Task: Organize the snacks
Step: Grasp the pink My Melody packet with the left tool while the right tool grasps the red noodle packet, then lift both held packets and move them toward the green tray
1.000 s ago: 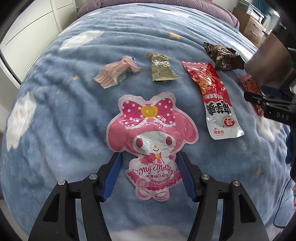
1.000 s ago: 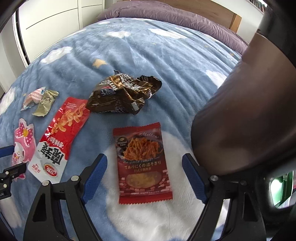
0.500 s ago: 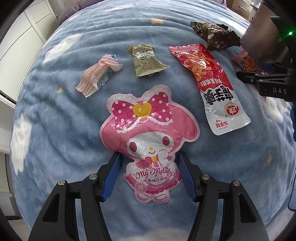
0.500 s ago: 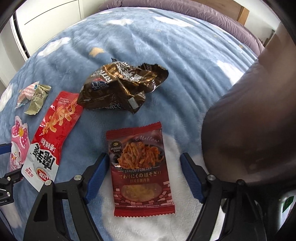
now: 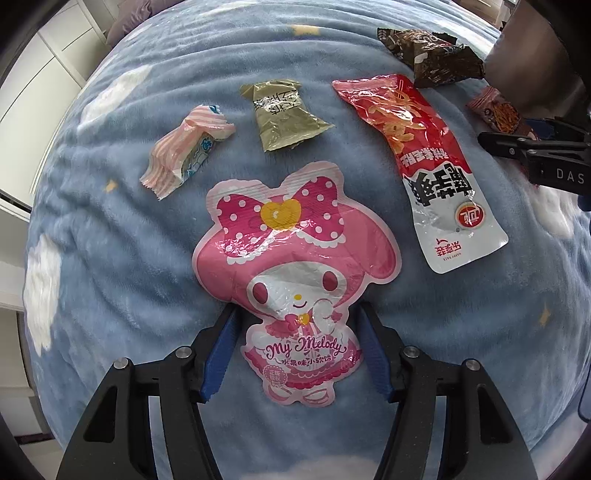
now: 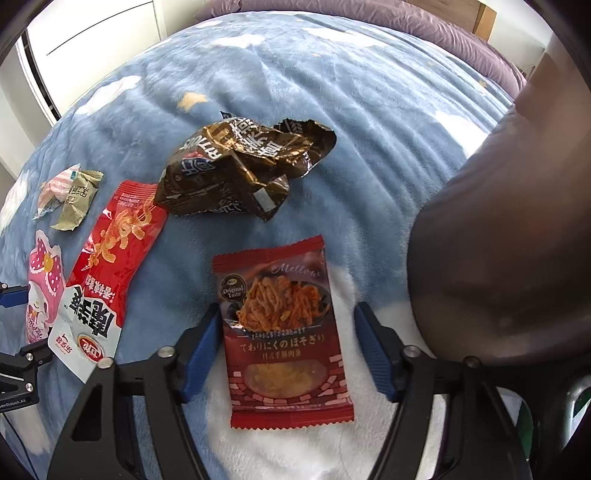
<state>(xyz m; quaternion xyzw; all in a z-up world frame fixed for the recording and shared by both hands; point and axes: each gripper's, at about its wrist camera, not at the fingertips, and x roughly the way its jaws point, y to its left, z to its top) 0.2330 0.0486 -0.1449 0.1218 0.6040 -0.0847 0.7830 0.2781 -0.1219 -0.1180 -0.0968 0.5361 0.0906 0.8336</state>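
Several snack packs lie on a blue cloud-print blanket. My left gripper is open, its fingers on either side of the lower half of a pink My Melody candy pouch. My right gripper is open around a dark red noodle-snack packet; the packet also shows in the left wrist view. Beyond lie a long red-and-white pack, a crumpled brown bag, an olive-green pack and a pink striped candy pack.
A large dark brown rounded object stands close on the right of the red packet. White wardrobe doors are at the left past the bed edge. A purple cover lies at the far end of the bed.
Both grippers have moved forward and down towards their packs, which now look larger and sit deeper between the open fingers. No pack has shifted on the blanket.
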